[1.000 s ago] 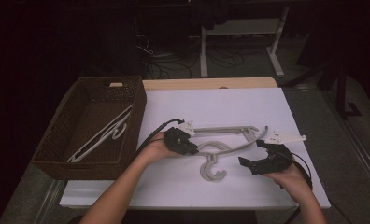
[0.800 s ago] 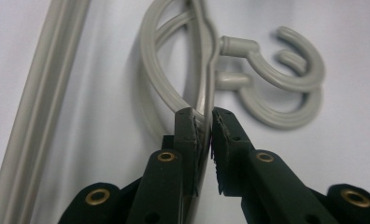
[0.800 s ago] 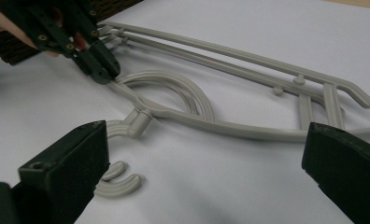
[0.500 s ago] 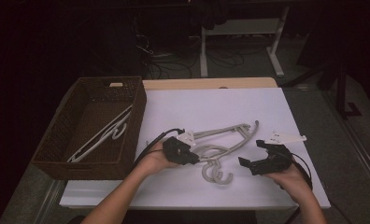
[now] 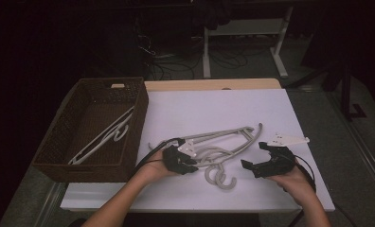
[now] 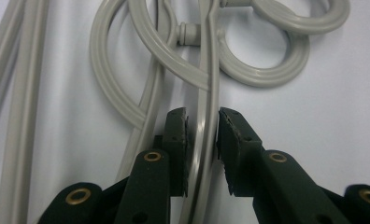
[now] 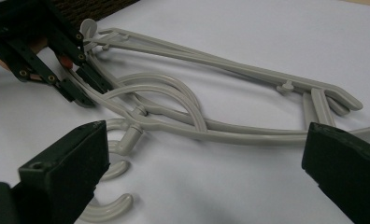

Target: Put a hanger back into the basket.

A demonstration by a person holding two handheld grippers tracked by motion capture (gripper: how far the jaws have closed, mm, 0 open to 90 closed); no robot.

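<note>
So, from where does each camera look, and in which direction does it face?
High view: above the person's side, facing forward and down on the table; forearms, left gripper and right gripper show.
Left gripper view: rides the left gripper, looking down; its jaws clamp a hanger arm.
Right gripper view: rides the right gripper, low over the table; its jaws stand wide apart.
Shared: the grey hangers, and the left gripper in the right gripper view too.

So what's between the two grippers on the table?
The grey hangers lie between the left gripper and the right gripper, hooks toward the person, on the white table, in the high view.
</note>
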